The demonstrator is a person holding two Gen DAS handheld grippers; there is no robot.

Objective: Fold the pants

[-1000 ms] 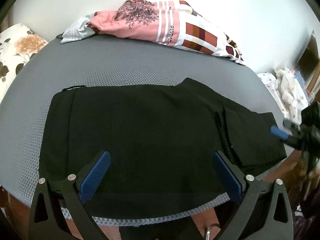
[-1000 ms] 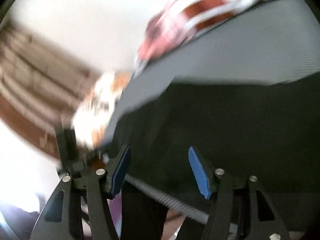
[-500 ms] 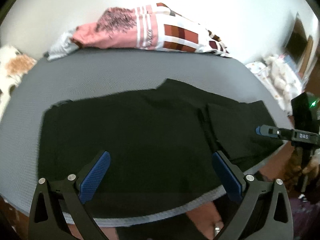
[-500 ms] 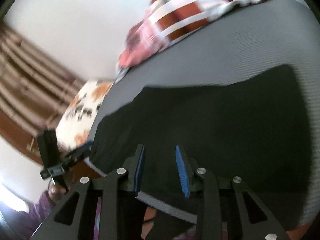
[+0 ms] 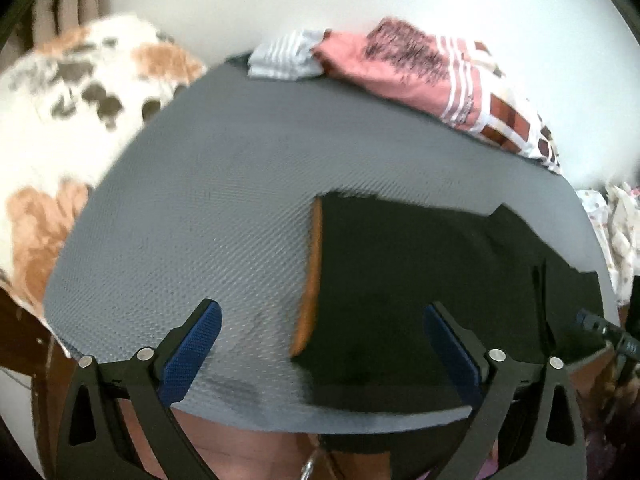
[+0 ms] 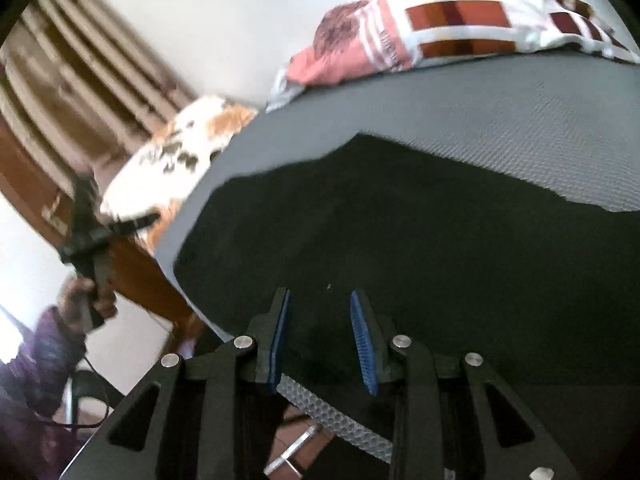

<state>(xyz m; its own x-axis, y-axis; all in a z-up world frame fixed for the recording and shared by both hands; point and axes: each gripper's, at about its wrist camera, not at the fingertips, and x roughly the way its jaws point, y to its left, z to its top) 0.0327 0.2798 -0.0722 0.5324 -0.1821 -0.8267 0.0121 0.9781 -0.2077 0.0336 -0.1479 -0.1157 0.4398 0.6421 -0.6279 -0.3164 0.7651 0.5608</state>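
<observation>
Black pants (image 5: 420,280) lie flat on a grey mesh mat (image 5: 208,216); they also fill the middle of the right wrist view (image 6: 400,232). My left gripper (image 5: 320,348) is wide open and empty, hovering over the mat's near edge at the pants' left end, where an orange-brown strip (image 5: 312,276) shows. My right gripper (image 6: 320,340) is partly open with a narrow gap, over the pants' near edge, holding nothing. The left gripper also shows at the left of the right wrist view (image 6: 92,232), and the right gripper's tip at the right edge of the left wrist view (image 5: 600,324).
A pile of pink, white and brown clothes (image 5: 432,76) lies at the mat's far edge by the white wall. A floral pillow (image 5: 68,120) sits left of the mat. More floral fabric (image 5: 616,224) lies to the right. A brown wooden frame (image 6: 136,256) is below the mat.
My left gripper has swung left, so the pants now sit to its right and the pillow has come into view. My right gripper narrowed from wide open to a small gap.
</observation>
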